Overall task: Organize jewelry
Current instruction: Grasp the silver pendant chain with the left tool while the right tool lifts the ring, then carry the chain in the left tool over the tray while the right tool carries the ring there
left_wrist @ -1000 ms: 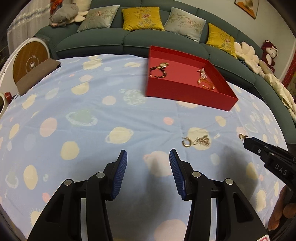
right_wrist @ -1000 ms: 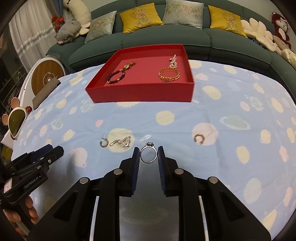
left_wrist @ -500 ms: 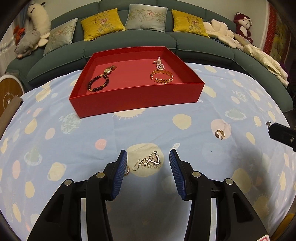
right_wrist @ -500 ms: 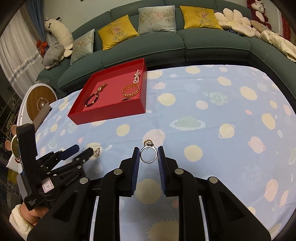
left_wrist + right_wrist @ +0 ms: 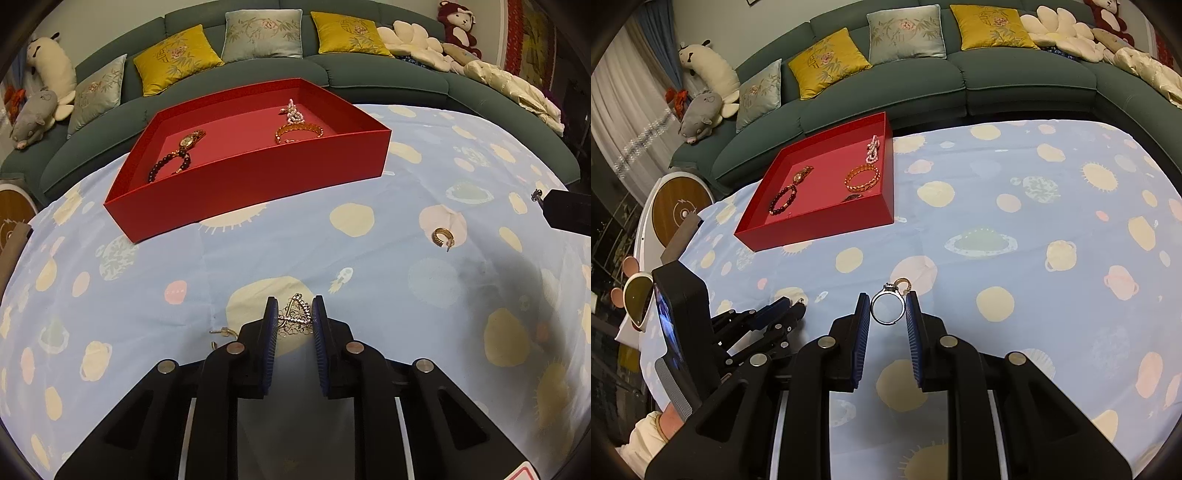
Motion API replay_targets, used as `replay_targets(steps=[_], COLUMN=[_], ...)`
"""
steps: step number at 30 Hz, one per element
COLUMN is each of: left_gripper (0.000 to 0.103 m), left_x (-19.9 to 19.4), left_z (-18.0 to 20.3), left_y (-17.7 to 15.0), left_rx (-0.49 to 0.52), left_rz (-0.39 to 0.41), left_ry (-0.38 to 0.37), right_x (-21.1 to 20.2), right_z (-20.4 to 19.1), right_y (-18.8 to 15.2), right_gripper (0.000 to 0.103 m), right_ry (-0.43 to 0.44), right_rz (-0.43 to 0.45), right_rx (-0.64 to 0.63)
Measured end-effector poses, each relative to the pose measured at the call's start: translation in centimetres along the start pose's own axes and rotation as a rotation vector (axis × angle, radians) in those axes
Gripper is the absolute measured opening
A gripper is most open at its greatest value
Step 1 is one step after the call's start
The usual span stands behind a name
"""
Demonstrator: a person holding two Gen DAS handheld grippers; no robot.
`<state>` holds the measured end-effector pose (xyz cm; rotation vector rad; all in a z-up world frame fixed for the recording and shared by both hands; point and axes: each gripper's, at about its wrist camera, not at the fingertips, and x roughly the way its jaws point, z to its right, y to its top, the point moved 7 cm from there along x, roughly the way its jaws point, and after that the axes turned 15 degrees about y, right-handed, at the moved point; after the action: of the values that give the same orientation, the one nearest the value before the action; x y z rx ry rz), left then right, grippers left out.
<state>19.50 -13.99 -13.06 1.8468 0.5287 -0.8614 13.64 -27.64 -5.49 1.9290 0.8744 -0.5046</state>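
now, as you hold things:
left gripper [image 5: 294, 317]: your jaws are closing on the triangular earring [image 5: 295, 314]; both blue pads sit at its sides, touching or all but touching it.
triangular earring: it lies on the blue tablecloth [image 5: 258, 258] over a cream spot, apex pointing away from you toward the red tray [image 5: 258, 173], long axis running along your fingers.
right gripper [image 5: 887, 314]: your jaws are narrow and clamped on the silver ring [image 5: 887, 309].
silver ring: held upright above the cloth, its open hoop facing the camera, its stone at the top.
hoop earrings: one gold hoop [image 5: 442, 236] lies well to the right of your left gripper; another [image 5: 223, 332] lies just left of its left finger, partly hidden.
red tray: beyond both grippers, near the sofa [image 5: 258, 77]; it holds a dark bead bracelet [image 5: 170, 166], a watch [image 5: 190, 139], a gold bangle [image 5: 298, 130] and a pearl piece [image 5: 292, 112].
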Motion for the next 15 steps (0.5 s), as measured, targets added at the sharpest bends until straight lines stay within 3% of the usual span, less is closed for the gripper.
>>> replay_targets(steps=[9, 15], left_gripper=[0.015, 0.015], left_x=[-1.7, -4.0], left_z=[-1.1, -4.1], left_y=[0.0, 0.2], left_rx=[-0.070, -0.154], left_rz=[0.009, 0.033], left_ry=[-0.032, -0.046], right_x=[0.2, 0.2], right_z=[-0.3, -0.3], right_y=[-0.1, 0.0], right_gripper=[0.019, 0.019], right_ry=[0.003, 0.006], right_rz=[-0.001, 0.007], right_rx=[-0.003, -0.001])
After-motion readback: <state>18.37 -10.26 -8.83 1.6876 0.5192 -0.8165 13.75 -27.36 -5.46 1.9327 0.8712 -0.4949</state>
